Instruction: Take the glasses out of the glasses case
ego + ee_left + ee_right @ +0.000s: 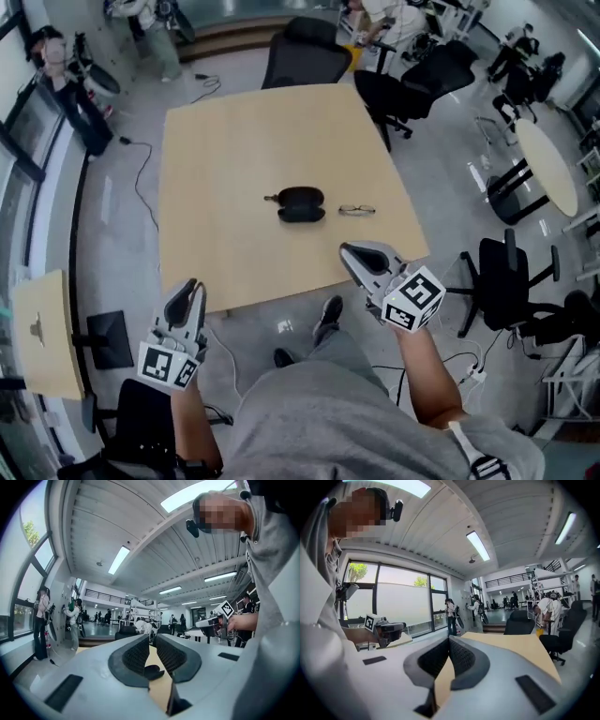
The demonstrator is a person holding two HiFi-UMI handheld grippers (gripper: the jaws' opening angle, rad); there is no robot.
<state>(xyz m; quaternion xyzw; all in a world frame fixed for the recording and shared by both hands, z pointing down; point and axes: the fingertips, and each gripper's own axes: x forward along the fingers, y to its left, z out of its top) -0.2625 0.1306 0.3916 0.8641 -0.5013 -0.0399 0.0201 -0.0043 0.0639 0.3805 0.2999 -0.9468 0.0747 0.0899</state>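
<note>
The glasses point(356, 210) lie out on the table point(234, 150), lenses toward you, just to the right of the dark glasses case point(301, 203), which looks open and sits near the table's middle; the two appear slightly apart, not touching; judged from this, the task looks done.

You hold both claws back at the near edge, well apart from either item; your left claw point(190, 292) stands slightly spread with nothing in the narrow gap; your right claw point(352, 253) is pressed together at the tips, empty.

Should you handle the glasses again, expect them to be light, thin-framed and fragile, with lenses likely to smear or slip; the bridge or a temple arm looks the safer hold, with a gentle pinch; the case looks rigid and light and may slide on the smooth table, so steady it by its rim with one claw.
</note>
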